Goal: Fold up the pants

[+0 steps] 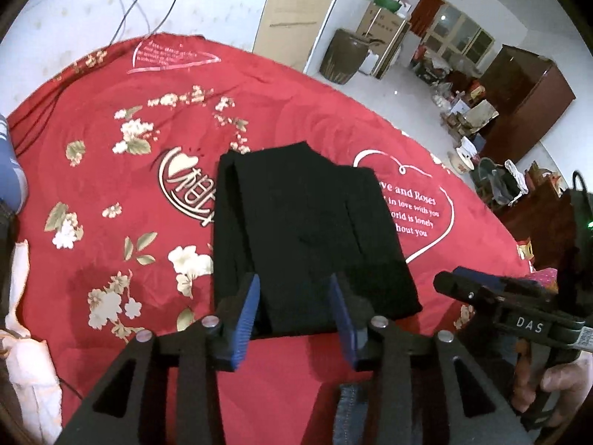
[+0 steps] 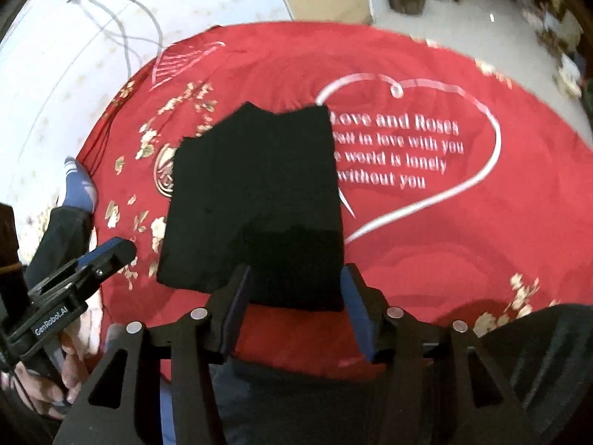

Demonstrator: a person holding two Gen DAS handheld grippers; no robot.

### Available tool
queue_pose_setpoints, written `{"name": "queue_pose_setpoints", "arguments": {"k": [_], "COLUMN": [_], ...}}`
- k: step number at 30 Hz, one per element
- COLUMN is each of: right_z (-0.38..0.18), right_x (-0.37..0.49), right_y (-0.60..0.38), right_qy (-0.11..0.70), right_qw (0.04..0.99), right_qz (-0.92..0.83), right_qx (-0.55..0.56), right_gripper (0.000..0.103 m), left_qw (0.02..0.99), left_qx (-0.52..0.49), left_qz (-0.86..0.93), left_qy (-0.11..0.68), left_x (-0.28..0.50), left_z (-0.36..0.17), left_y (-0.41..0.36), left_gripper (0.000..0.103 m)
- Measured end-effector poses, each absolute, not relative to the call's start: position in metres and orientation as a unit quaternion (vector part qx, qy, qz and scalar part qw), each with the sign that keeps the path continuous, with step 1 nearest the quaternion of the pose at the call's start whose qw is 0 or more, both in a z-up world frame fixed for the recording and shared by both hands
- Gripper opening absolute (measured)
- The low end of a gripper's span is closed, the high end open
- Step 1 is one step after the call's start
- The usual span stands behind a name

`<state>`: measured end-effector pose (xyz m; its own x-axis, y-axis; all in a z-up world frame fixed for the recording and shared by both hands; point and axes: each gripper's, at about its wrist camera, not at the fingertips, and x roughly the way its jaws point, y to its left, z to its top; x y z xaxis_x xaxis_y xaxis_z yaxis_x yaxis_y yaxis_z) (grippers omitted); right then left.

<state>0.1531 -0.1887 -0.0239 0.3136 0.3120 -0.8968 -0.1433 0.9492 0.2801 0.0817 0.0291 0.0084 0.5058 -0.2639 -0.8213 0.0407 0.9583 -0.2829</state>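
Note:
The black pants (image 1: 307,230) lie folded into a compact rectangle on the red floral bedspread (image 1: 122,193). In the right wrist view the pants (image 2: 255,200) lie just ahead of the fingers. My left gripper (image 1: 296,300) is open and empty, its blue pads either side of the pants' near edge, above it. My right gripper (image 2: 292,296) is open and empty, just short of the near edge. The right gripper also shows in the left wrist view (image 1: 493,289) at the right; the left gripper shows in the right wrist view (image 2: 92,263) at the left.
The bedspread carries a white heart with text (image 2: 400,148). A blue and white sock (image 2: 79,185) lies at its left edge. Cables (image 1: 148,3) run over the pale wall behind. A brown jar (image 1: 344,57), boxes and a wooden cabinet (image 1: 526,100) stand on the floor beyond.

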Motion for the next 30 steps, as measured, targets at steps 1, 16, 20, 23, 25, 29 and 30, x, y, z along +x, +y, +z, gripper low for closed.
{"name": "queue_pose_setpoints", "arguments": {"k": [1, 16, 20, 23, 25, 29, 30], "right_z": [-0.019, -0.021, -0.026, -0.032, -0.035, -0.04, -0.041], "right_x": [0.152, 0.156, 0.159, 0.163, 0.165, 0.17, 0.171], "right_y": [-0.185, -0.171, -0.172, -0.172, -0.171, -0.169, -0.169], "right_qy": [0.561, 0.548, 0.552, 0.556, 0.559, 0.562, 0.563], "right_qw": [0.813, 0.82, 0.817, 0.815, 0.813, 0.811, 0.811], "right_qz": [0.141, 0.159, 0.16, 0.158, 0.158, 0.157, 0.157], "right_qx": [0.062, 0.04, 0.041, 0.04, 0.039, 0.033, 0.033], "right_gripper": [0.051, 0.051, 0.051, 0.051, 0.051, 0.051, 0.051], "left_qw": [0.863, 0.862, 0.858, 0.855, 0.852, 0.851, 0.851], "left_qx": [-0.111, -0.107, -0.11, -0.118, -0.123, -0.119, -0.124], "left_qz": [-0.087, -0.085, -0.09, -0.096, -0.099, -0.099, -0.1], "left_qy": [0.485, 0.488, 0.493, 0.496, 0.5, 0.503, 0.501], "left_x": [0.081, 0.09, 0.094, 0.097, 0.1, 0.107, 0.108], "left_z": [0.009, -0.008, -0.012, -0.015, -0.017, -0.019, -0.019], "left_y": [0.029, 0.029, 0.029, 0.031, 0.032, 0.033, 0.035], "left_gripper": [0.042, 0.042, 0.042, 0.042, 0.042, 0.042, 0.042]}}
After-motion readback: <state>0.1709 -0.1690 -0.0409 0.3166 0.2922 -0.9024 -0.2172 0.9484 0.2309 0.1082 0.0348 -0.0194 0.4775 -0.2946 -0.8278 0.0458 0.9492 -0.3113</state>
